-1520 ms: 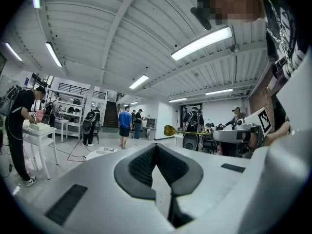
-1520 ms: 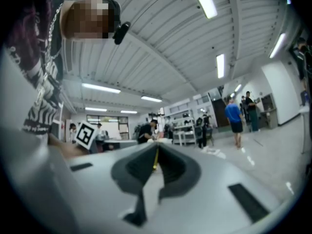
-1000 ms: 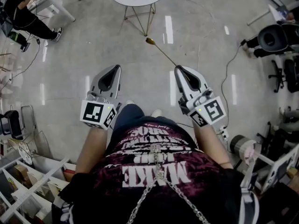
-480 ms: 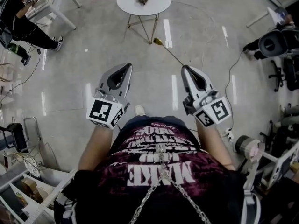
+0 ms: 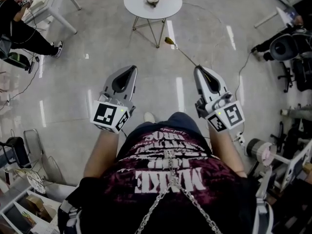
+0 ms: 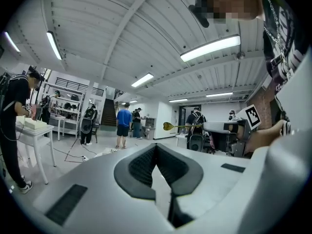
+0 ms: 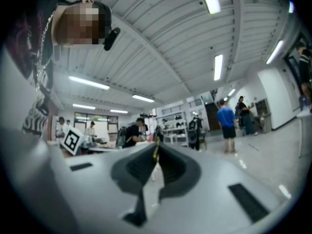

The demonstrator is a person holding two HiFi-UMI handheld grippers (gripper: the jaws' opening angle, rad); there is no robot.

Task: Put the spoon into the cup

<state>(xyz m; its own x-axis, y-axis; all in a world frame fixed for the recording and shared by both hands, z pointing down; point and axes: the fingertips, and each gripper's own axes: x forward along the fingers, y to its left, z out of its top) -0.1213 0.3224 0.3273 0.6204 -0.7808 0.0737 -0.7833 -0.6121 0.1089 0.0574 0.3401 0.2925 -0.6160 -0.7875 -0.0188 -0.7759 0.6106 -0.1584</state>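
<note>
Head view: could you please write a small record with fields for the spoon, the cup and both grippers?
spoon: gold, bowl end pointing toward the round white table
right gripper: shut on the spoon's handle
left gripper: shut, holding nothing
cup: on the round white table, apart from the spoon
task state: spoon not yet in the cup

Bare floor (image 5: 97, 48) lies open through the frame centre, from the left tool (image 5: 131, 68) and right tool (image 5: 199, 68) up to the round counter (image 5: 168, 9) at top centre. The spoon (image 5: 183, 53) juts ahead of the right tool. Upper left: white table (image 5: 48, 1), seated person (image 5: 22, 26). Upper right: black chair (image 5: 284, 45). Lower left: shelving (image 5: 19, 201).
</note>
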